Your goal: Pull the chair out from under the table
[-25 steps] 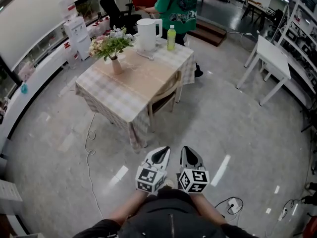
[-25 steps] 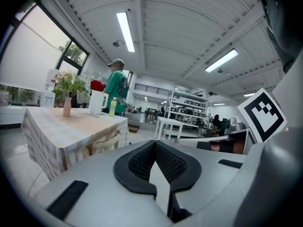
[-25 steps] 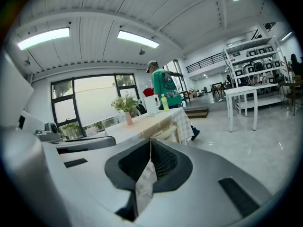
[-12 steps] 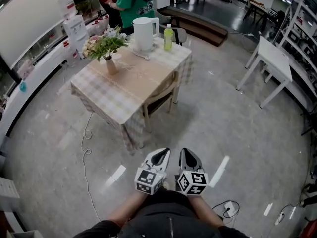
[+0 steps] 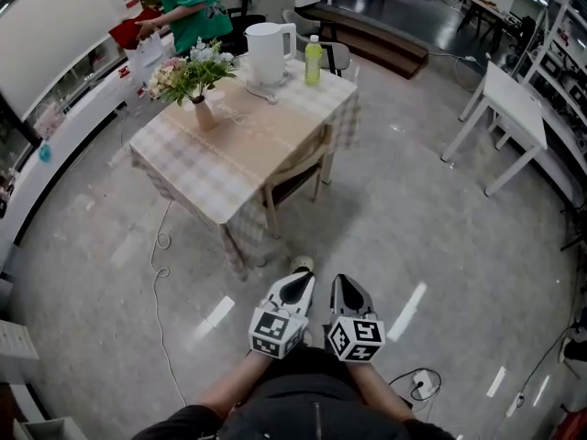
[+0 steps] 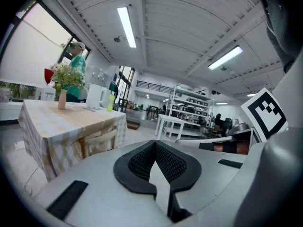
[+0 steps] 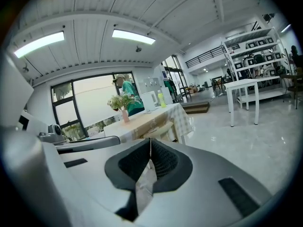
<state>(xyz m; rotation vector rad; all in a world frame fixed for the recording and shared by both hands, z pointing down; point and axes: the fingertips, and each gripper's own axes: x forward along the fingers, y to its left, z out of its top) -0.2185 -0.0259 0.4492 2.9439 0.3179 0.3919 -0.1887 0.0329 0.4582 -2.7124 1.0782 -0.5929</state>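
- Head view showed the chair [image 5: 298, 165] pushed in under the near right side of the table [image 5: 240, 149]. Its pale wooden backrest stood just beside the table's edge and its seat was beneath the top.
- A checked tablecloth [image 5: 183, 168] covered the table and hung down its sides.
- On the table stood a vase of flowers [image 5: 194, 81], a white kettle [image 5: 268, 53] and a green bottle [image 5: 314, 60], all toward the far end.
- The left gripper [image 5: 299, 280] was held low in front of the person's body. Its jaws were pressed together with nothing between them, and it was well apart from the chair.
- The right gripper [image 5: 342, 284] sat just beside the left one. Its jaws were likewise closed on nothing.
- Both grippers pointed toward the table, and each gripper view showed the chair beyond the closed tips.
- A person in a green top [image 5: 193, 7] stood past the table's far left corner.
- A white table [image 5: 512, 108] stood off to the right.
- A cable [image 5: 158, 269] trailed across the floor left of the covered table.
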